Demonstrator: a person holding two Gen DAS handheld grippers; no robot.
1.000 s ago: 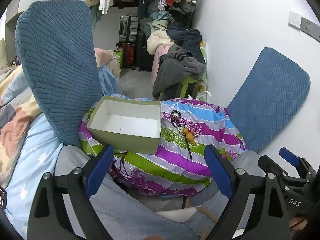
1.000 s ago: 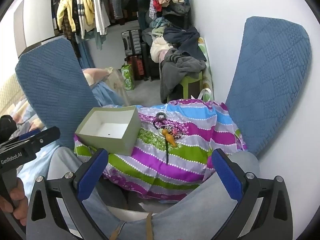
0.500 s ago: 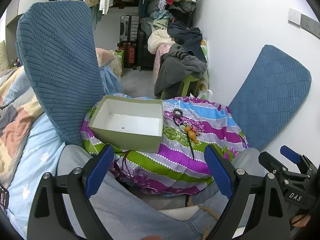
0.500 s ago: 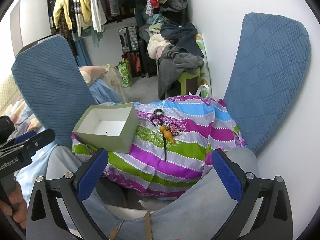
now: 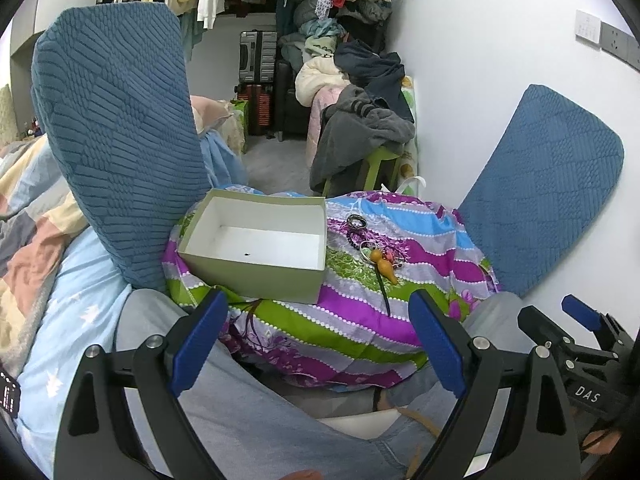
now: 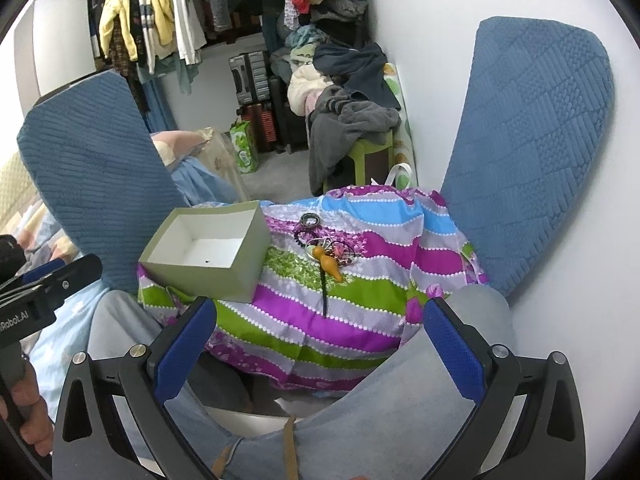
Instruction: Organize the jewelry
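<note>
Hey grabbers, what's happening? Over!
Left gripper and right gripper open, holding nothing. Jewelry pile beside box. Nothing blocking.

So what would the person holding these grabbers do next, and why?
Probably move the right gripper forward to the jewelry pile on the striped cloth. Both grippers hang open and hold nothing, the left gripper too, and the box beside the pile looks nearly bare.

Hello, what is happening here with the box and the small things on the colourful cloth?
A seated person holds a gripper in each hand, and both the left gripper and the right gripper are open and hold nothing. On the striped cloth over the lap stands an open box, almost empty. The jewelry pile, with an orange gourd pendant, lies beside it, untouched.
</note>
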